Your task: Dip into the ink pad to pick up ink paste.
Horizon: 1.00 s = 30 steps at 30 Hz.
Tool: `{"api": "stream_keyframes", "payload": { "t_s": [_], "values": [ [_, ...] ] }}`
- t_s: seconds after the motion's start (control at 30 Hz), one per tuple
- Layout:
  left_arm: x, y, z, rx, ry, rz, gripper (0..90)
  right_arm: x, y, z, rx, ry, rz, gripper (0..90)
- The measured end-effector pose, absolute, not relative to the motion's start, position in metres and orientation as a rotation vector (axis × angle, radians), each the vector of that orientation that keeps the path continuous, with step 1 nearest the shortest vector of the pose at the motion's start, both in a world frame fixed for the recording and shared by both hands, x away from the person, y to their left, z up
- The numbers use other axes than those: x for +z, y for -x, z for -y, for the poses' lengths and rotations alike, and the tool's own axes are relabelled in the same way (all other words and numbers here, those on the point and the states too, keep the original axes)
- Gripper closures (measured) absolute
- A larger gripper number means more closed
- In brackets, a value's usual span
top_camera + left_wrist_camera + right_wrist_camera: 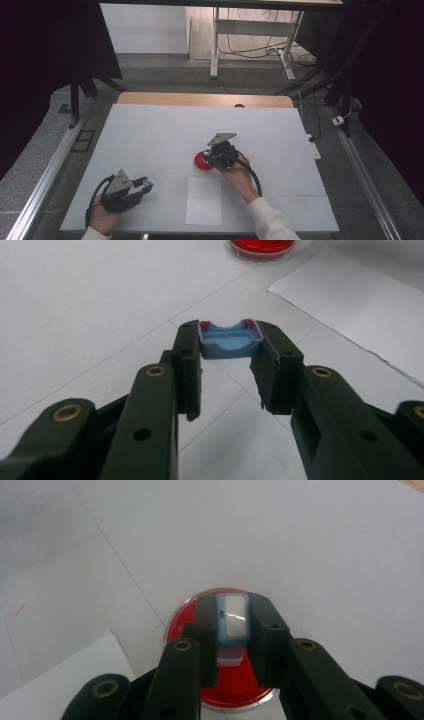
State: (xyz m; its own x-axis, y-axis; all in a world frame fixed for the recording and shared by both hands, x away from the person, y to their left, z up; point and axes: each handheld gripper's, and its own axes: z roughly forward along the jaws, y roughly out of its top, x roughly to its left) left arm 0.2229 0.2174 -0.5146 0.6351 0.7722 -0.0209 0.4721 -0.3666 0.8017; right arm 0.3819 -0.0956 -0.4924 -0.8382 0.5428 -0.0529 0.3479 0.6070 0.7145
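Observation:
My left gripper (146,184) rests near the table's front left, shut on a small blue cap (228,340) with reddish edges and its hollow side up. My right gripper (207,157) hovers at the table's middle over a round red dish (201,161). In the right gripper view the right gripper (232,616) is shut on a small blue-and-white block (233,622), held just above the red dish (240,682); I cannot tell whether they touch. The left gripper (227,342) points toward the red dish (260,247) farther off.
A white sheet of paper (204,200) lies flat just in front of the dish, between the two hands; its corner (350,295) shows right of the left jaws. The white table cover (150,130) ends at a wooden edge (200,99) at the back.

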Motion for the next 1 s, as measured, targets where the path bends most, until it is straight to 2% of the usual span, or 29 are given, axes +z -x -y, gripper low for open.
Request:
{"api": "stream_keyframes", "payload": {
  "t_s": [1.0],
  "values": [
    [-0.5144,-0.2232,-0.2181,0.46,-2.024,-0.973,64.9,-0.488,-0.3773,0.0951,1.042,-0.703,-2.552,75.1]
  ]
}}
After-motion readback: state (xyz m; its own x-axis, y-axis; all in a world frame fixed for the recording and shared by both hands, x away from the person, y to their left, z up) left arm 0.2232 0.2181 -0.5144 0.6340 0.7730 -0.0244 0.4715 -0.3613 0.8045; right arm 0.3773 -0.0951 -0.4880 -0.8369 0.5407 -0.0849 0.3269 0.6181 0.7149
